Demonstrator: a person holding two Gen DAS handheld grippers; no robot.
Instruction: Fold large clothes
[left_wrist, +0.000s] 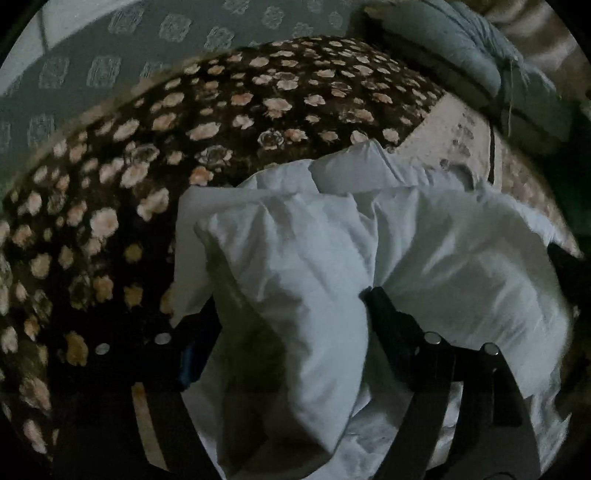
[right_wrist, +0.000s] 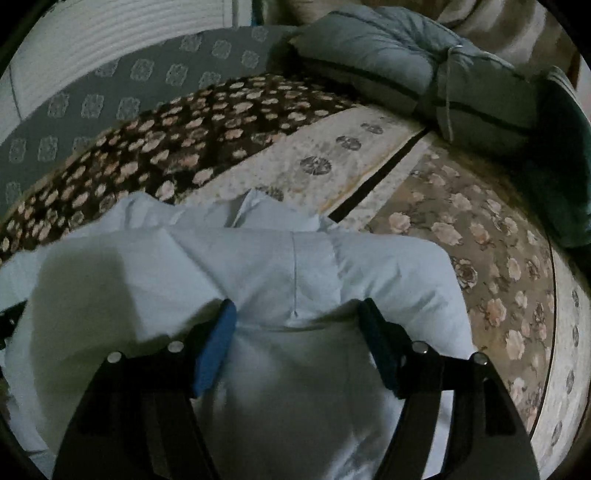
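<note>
A large white garment (left_wrist: 295, 258) lies crumpled on a bed. In the left wrist view its folds bulge up between the fingers of my left gripper (left_wrist: 291, 299), whose jaws stand wide apart around the cloth; the left fingertip is hidden under it. In the right wrist view the same white garment (right_wrist: 258, 266) lies flatter, with a seam down its middle. My right gripper (right_wrist: 297, 310) has its jaws wide apart, the blue-padded left finger (right_wrist: 218, 343) and dark right finger (right_wrist: 380, 343) resting on the cloth.
The bed carries a dark brown floral blanket (left_wrist: 184, 122), a pale patterned sheet (right_wrist: 332, 155) and a tan floral cover (right_wrist: 480, 240). Grey-blue cushions (right_wrist: 406, 62) are stacked at the back right. A grey patterned wall panel (right_wrist: 110, 96) stands behind.
</note>
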